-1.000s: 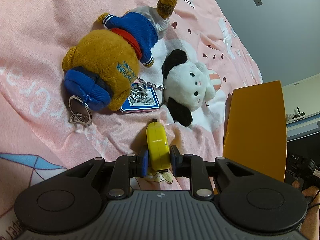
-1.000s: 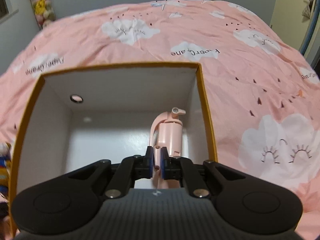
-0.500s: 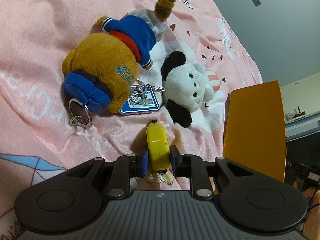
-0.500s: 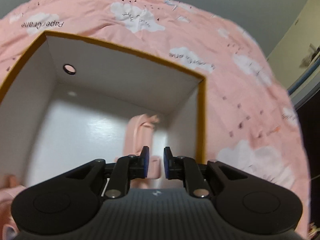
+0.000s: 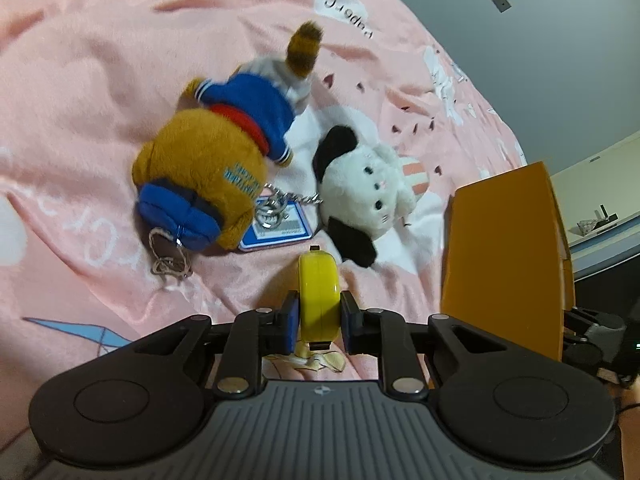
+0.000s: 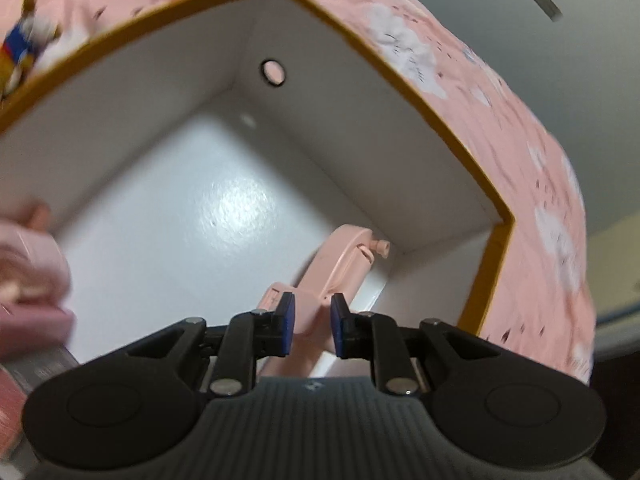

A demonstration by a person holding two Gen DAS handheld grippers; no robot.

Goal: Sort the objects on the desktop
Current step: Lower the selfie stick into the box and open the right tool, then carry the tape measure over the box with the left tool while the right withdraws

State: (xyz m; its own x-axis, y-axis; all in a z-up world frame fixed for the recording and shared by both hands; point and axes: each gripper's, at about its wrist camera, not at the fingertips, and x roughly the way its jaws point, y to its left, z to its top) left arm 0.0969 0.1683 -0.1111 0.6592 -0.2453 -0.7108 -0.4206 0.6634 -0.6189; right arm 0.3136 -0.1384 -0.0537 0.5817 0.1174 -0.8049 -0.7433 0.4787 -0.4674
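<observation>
left wrist view: the left gripper (image 5: 319, 322) has its jaws closed on a yellow tape measure (image 5: 319, 289), pads pressed on both flat sides, above the pink bedspread (image 5: 80, 92). beyond it lie a brown plush bear (image 5: 212, 176), a white plush dog (image 5: 366, 192) and a blue card (image 5: 278, 234) on a key chain, all close together and just beside the orange box (image 5: 504, 252), which stands toward the bed's right side.

right wrist view: the right gripper (image 6: 312, 326) points down into the box, its jaws opening. the pink clip-like tool (image 6: 340, 260) lies between them against the box's near right corner, and the pads look apart from it, so it seems released. a blurred pink thing (image 6: 32, 276) sits at the box's left wall.

judged step: one item dropped, the next one gripped. the next move calls for the right gripper to lift clear of the box rim, then the left to carry the tape measure over the opening and let go.
</observation>
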